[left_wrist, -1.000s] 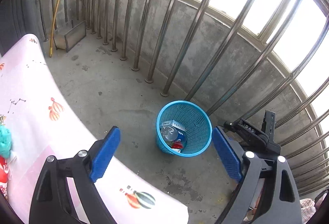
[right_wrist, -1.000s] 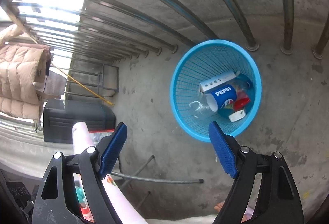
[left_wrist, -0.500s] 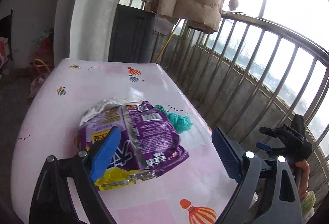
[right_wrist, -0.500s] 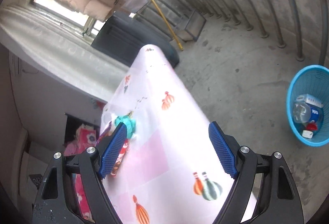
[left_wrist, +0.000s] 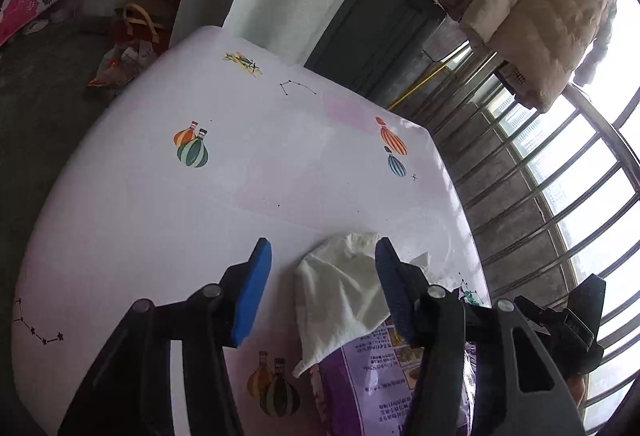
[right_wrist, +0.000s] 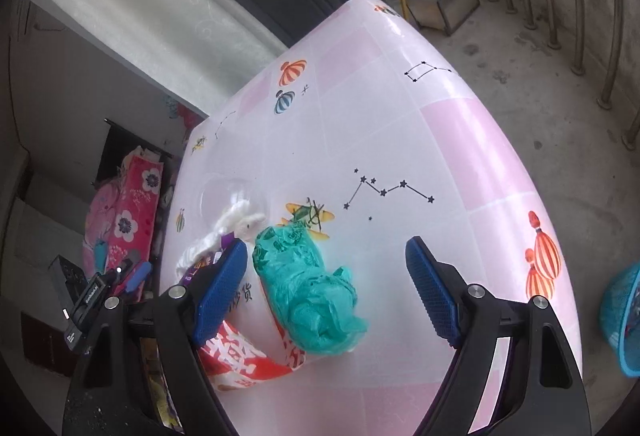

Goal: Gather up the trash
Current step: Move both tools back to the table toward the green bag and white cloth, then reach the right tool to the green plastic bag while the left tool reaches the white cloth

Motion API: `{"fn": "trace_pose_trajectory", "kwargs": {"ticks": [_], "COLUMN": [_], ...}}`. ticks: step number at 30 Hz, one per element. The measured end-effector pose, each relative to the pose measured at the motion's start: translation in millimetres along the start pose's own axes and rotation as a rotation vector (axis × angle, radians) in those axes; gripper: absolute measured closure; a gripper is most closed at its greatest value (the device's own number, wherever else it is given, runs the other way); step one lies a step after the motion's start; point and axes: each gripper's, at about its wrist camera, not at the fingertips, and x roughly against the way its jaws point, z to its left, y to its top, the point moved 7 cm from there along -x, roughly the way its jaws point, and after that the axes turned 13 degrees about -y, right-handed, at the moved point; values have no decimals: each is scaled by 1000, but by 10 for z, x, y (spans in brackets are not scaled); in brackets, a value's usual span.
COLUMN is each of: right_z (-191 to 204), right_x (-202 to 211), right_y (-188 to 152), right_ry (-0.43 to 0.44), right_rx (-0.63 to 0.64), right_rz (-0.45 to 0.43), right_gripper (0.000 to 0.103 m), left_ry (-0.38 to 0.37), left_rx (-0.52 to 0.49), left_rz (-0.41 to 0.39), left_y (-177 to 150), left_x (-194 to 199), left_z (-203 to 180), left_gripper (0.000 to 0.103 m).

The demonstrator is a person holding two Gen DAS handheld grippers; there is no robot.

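My left tool (left_wrist: 320,290), jaws just been closing but still apart, has the white tissue (left_wrist: 344,288) at 12 o'clock between them, nothing gripped.

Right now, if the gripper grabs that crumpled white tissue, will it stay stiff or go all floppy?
Probably floppy: the tissue lies creased and bunched on the table, one corner drooping over the purple bag. It looks thin, so likely very light. It should squash between the left gripper pads rather than slip, though loose corners may dangle.
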Motion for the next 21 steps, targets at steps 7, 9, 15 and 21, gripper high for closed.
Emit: {"fn": "trace_pose_trajectory", "kwargs": {"ticks": [7, 9, 15, 21], "right_z": [104, 157, 318, 346], "right_x": [-290, -302, -313, -256], "right_y": [-135, -189, -352, -547], "right_ry": [-16, -4, 14, 27], "right_rx": [-15, -4, 40, 33], "right_rz": [85, 101, 132, 146], "right_gripper": [32, 37, 44, 48], "left_ry": [-33, -44, -36, -36], "left_rx": [3, -4, -89, -104], "left_rz": [113, 139, 197, 199], "left_y": [-224, -330, -615, -785], "left_x": [-441, -504, -568, -458], "left_z": [-28, -65, -191, -218], "left_gripper": [64, 70, 80, 83]}}
